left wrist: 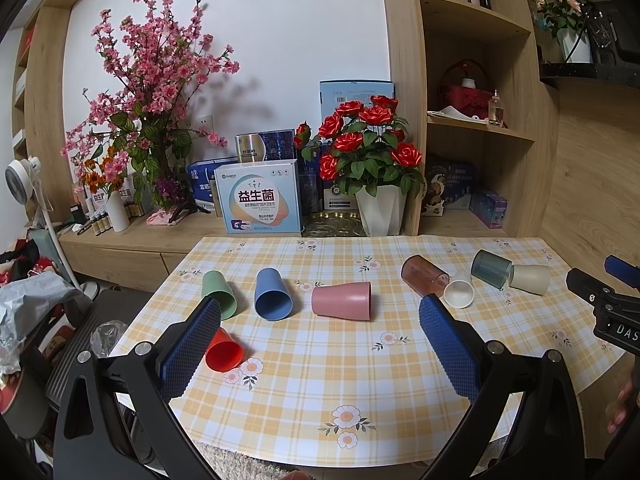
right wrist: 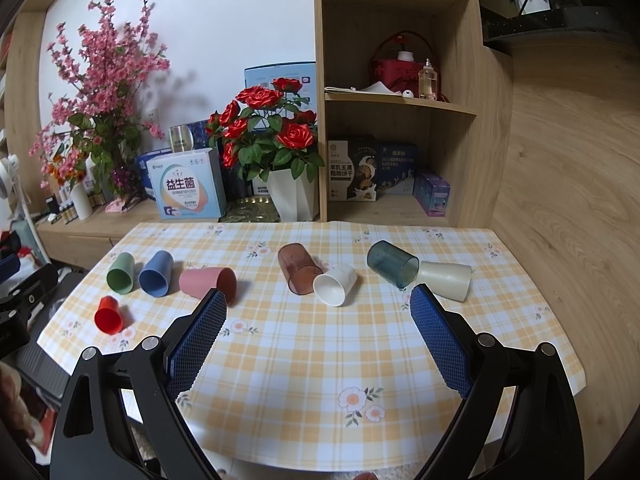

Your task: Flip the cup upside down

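Several cups lie on their sides on the plaid table [left wrist: 320, 384]: green [left wrist: 219, 294], blue [left wrist: 273, 295], pink [left wrist: 342, 301], red [left wrist: 224, 351], clear brown [left wrist: 423, 280], white [left wrist: 459, 290], dark teal [left wrist: 490, 269] and cream [left wrist: 529, 279]. They also show in the right wrist view: green [right wrist: 120, 273], blue [right wrist: 156, 273], pink [right wrist: 208, 282], red [right wrist: 108, 315], brown [right wrist: 298, 268], white [right wrist: 335, 284], teal [right wrist: 392, 263], cream [right wrist: 445, 280]. My left gripper [left wrist: 320, 308] is open and empty, above the table's near side. My right gripper [right wrist: 318, 300] is open and empty, short of the cups.
A white pot of red roses [left wrist: 380, 208], boxes [left wrist: 260, 200] and pink blossom branches [left wrist: 152, 92] stand on the wooden sideboard behind the table. A shelf unit [right wrist: 400, 120] rises at the back right. A fan [left wrist: 24, 180] and clutter are at left.
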`<state>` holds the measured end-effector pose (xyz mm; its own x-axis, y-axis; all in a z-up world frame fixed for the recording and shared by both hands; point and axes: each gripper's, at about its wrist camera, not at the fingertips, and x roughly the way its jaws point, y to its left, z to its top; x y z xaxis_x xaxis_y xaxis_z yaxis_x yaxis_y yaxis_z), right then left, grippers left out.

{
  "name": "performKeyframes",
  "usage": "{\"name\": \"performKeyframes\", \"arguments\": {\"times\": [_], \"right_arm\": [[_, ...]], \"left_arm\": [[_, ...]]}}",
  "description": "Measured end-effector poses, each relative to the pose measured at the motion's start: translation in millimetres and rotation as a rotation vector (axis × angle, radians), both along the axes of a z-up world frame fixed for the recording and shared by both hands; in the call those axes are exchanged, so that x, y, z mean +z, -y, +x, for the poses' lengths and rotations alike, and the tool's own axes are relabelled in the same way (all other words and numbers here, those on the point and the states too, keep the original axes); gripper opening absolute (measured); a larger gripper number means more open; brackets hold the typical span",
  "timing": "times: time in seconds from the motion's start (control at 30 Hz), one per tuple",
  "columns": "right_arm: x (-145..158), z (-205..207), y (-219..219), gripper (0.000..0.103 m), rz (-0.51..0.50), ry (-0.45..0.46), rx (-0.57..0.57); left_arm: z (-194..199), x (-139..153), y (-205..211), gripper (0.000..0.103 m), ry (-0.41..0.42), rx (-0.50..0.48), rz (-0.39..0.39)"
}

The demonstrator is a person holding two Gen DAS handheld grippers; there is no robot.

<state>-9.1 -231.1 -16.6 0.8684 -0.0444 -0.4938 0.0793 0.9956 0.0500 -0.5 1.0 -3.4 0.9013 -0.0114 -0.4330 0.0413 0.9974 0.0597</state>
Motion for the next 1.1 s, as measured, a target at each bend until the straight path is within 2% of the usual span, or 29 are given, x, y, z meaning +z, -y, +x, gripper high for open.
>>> {"name": "performKeyframes", "arguments": {"times": [0.37,0.6,0.83,1.0,1.1], "right_arm": [[0,0,0,0.09,0.001,0.0,0.0],[2,5,5,0.09,0.03,-0.007,0.008],[-15,19,32,0.09,0.027,-0.021,0.023],[-42,40,62,0.09,0.012,-0.084,-0.032],[-52,53,77,0.09,0.022,-0.094,-0.062]], "left_arm": [[1,-10,2,0.097,-0.011,0.0,-0.004],[11,-15,-7,0.097,-0.059,-0.008,-0.027],[40,-19,-29,0.097,-0.071,0.018,-0.032],[66,-30,-48,0.097,-0.086,0.053,-0.023],[83,-37,-63,0.097,-0.117,0.07,-0.045]]}}
